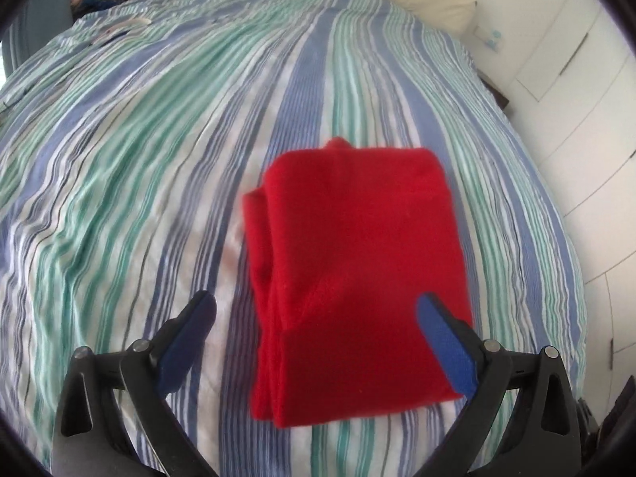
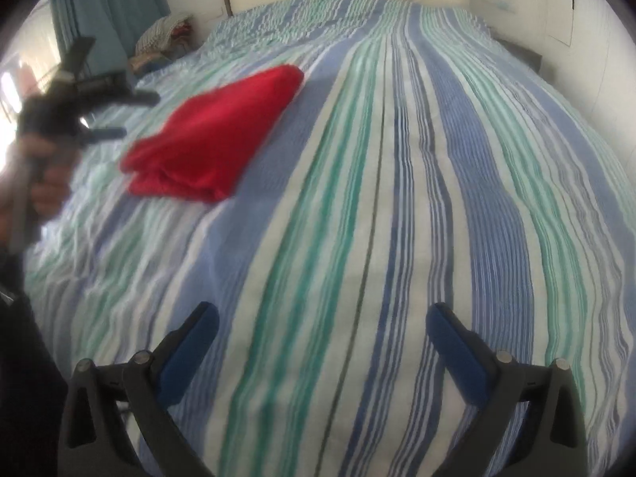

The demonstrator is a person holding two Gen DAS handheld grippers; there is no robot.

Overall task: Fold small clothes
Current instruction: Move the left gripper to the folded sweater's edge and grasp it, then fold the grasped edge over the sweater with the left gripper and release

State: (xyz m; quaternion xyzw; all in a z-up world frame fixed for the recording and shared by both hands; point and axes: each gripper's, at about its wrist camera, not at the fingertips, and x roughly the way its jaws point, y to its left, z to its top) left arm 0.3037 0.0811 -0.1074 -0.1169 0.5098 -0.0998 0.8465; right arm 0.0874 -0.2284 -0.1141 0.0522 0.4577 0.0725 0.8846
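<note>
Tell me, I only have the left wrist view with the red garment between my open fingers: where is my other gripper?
Observer: The right gripper is open over bare striped bedspread, with nothing between its fingers.
Operator: How far off is it from the garment?
Observer: Apart from it; the red garment lies ahead and to its left, untouched.
Operator: Can it see my gripper?
Observer: Yes, the left gripper shows at its far left, open, beside the garment, with a hand gripping its handle.
</note>
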